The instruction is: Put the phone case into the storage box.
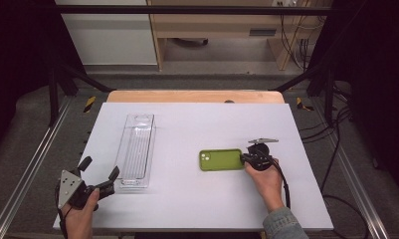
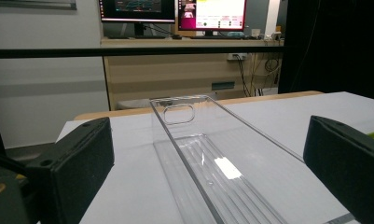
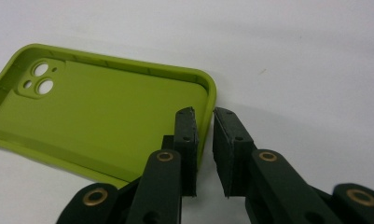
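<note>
- Two things matter here: the green case (image 1: 221, 160) and the clear bin (image 1: 136, 151), both lying on the white bench (image 1: 197, 209), well apart from each other.
- Your right hand-held gripper (image 3: 204, 122) straddles the case's short end wall, one jaw inside the shell and one outside, nearly pressed together. A sliver of gap shows beside the rim, so I cannot tell whether the pads bite yet.
- Your left hand-held gripper (image 1: 98, 174) is spread wide, nothing between its jaws, pointed along the bin just short of its near end.
- Judging by this, the work is at its start: the grasp on the case is being made, the case lies flat on the bench, and the bin holds nothing. Lifting, carrying and placing are likely all left.
- Case: matt, soft-looking, a shallow rectangular shell with rounded corners, open side up, with camera cut-outs (image 3: 38, 78) at the end away from your gripper.
- Bin: hard, glossy, see-through plastic, long and narrow, ribbed floor, a handle slot (image 2: 177, 113) in the far wall.
</note>
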The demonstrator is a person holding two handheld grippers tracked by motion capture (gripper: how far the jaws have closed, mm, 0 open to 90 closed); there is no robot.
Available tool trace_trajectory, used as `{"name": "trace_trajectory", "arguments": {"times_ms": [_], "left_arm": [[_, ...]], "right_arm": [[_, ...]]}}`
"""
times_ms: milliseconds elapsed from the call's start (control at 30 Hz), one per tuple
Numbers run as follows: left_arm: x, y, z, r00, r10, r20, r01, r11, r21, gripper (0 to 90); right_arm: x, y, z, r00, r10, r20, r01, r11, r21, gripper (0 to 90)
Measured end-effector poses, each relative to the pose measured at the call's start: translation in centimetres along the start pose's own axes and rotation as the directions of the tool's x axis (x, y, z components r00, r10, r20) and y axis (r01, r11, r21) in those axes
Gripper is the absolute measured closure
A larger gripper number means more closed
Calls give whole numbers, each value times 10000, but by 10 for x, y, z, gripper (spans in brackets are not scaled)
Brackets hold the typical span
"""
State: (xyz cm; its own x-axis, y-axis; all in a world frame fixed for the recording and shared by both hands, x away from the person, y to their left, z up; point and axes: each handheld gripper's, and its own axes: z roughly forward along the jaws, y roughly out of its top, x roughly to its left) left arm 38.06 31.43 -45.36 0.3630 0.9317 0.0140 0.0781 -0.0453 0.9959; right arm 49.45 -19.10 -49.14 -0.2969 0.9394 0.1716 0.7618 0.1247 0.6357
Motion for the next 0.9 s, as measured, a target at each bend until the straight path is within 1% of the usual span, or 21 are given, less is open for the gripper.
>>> {"name": "trace_trajectory", "arguments": {"times_ms": [233,333,467,700,800,900], "left_arm": [[-1,0,0,9999,2,115,-1,10000,-49,11],[-1,0,0,9999,2,162,-1,10000,-55,10],[-1,0,1,9997,27,233,-27,10000,-34,10],[-5,1,2,9979,85,640,-78,9999,-112,11],[-6,1,3,9971,151,740,-144,9998,-101,11],[-6,1,3,9970,162,756,-155,9998,-91,11]], "right_arm": [[1,0,0,10000,90,-18,-90,10000,-4,819],[1,0,0,9999,157,21,-157,9999,-26,800],[2,0,1,9996,279,12,-279,9996,-9,797],[2,0,0,9992,389,17,-389,9992,0,817],[1,0,0,9990,456,2,-456,9990,8,825],[1,-1,0,9986,529,12,-529,9986,5,829]]}}
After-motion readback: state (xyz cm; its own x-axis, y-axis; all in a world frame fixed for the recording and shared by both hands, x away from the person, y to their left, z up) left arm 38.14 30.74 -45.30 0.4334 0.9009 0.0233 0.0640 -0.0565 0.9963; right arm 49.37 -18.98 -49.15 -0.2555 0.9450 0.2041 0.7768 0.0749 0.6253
